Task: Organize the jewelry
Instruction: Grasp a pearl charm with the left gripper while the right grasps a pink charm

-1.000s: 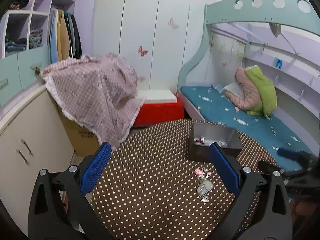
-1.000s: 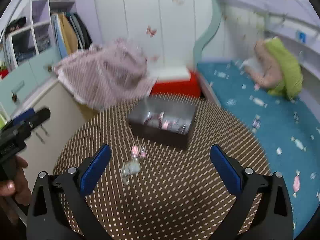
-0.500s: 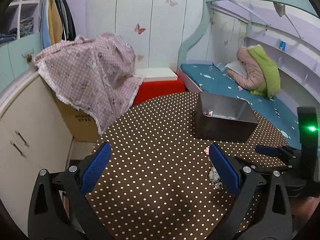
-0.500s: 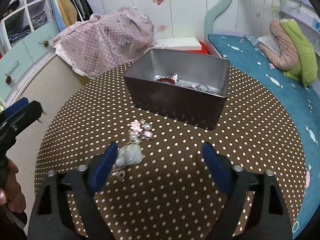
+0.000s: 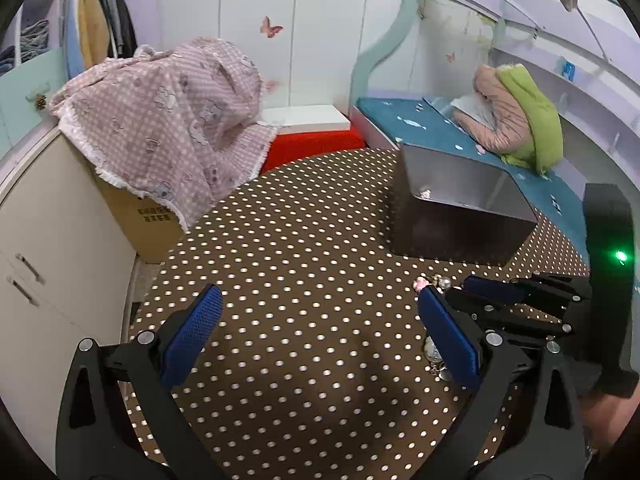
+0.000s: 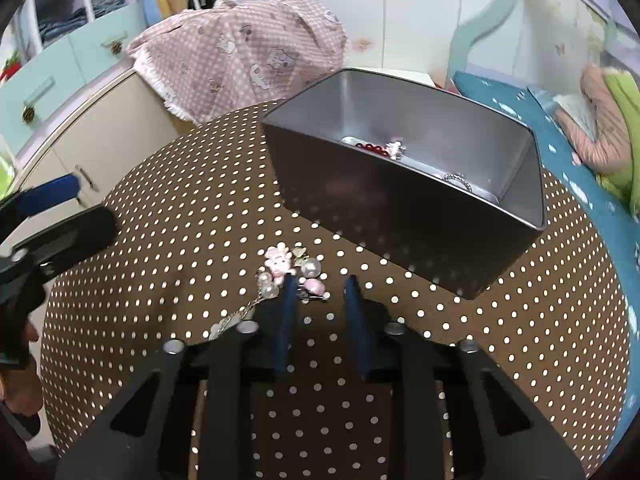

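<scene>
The right tongs sit low over the tabletop with a narrow gap between the pads, the left pad touching the near edge of the charm cluster; nothing is clamped. The left tongs are spread wide above bare cloth, holding nothing. The cluster lies just in front of the tin, in which beads rest.

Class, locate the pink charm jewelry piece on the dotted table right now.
In the right wrist view, the pink charm jewelry lies on the dotted table, just ahead-left of the right hand-held gripper, near the metal box.
</scene>
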`<control>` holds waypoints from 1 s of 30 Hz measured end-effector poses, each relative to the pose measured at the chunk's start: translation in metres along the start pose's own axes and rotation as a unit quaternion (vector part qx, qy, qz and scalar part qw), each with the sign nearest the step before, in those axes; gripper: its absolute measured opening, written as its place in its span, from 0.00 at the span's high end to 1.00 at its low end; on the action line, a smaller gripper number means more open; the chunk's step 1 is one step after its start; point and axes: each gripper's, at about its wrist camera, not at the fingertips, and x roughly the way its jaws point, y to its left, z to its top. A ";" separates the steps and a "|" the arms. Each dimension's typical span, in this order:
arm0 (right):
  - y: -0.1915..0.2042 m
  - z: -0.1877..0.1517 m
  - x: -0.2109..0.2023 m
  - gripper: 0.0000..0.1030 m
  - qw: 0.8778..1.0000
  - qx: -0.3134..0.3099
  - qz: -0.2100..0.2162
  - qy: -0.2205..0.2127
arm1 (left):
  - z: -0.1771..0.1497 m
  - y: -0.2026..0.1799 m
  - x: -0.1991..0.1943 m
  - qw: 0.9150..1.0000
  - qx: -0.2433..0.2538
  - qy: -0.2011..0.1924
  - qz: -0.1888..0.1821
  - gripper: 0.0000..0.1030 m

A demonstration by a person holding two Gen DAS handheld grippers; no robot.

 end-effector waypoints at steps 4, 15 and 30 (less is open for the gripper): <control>-0.012 -0.005 -0.002 0.86 1.000 0.018 0.001 0.001 | -0.001 -0.013 0.011 1.000 0.010 0.013 -0.015 0.05; -0.038 -0.009 -0.011 0.86 0.999 0.045 -0.001 0.002 | 0.000 -0.050 0.061 0.995 0.045 0.073 -0.053 0.06; -0.051 -0.011 -0.018 0.85 0.997 0.073 0.015 -0.002 | 0.000 -0.050 0.077 0.989 0.069 0.087 -0.092 0.84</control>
